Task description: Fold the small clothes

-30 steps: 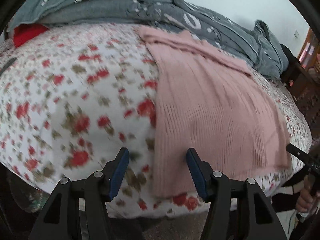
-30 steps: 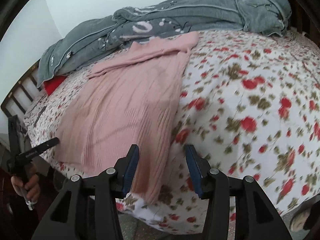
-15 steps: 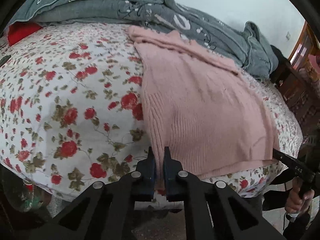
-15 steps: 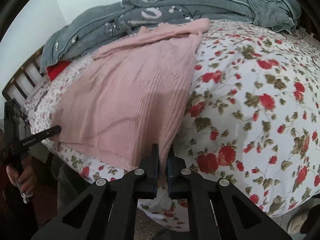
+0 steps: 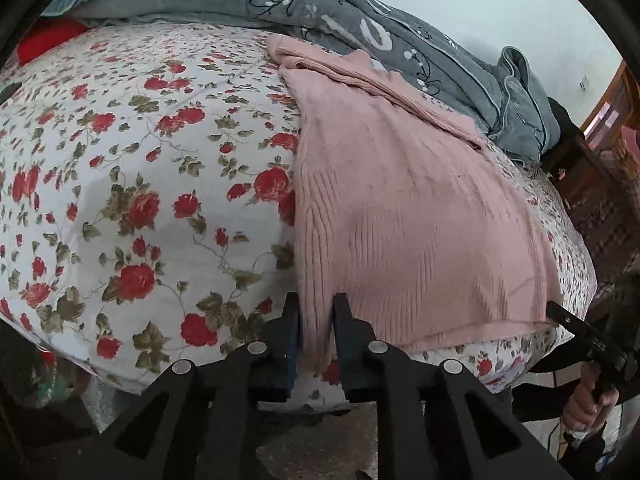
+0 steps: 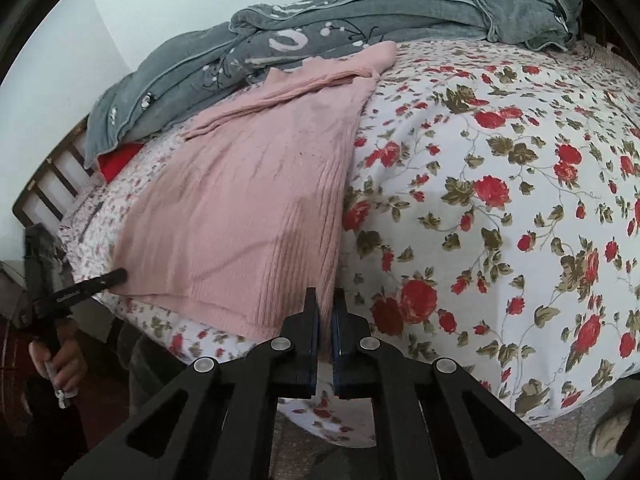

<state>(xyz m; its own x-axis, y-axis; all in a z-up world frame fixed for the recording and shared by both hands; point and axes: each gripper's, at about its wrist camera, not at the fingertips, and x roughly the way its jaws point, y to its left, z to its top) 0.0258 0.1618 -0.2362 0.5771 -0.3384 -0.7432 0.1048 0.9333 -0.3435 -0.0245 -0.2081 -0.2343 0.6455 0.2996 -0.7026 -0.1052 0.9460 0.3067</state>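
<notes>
The pink sweater (image 5: 408,216) lies flat on your flowery bed (image 5: 132,168), grey blanket (image 5: 360,32) beyond, with your left claw (image 5: 316,316) and right claw (image 6: 325,312) each pinching a near corner.

White lettering on hand-held gripper (image 6: 76,290), too small to read

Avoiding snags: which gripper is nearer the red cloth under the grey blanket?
Left. Left gripper pinches the pink knit sweater's corner nearer the red cloth; right gripper holds the far corner.
</notes>
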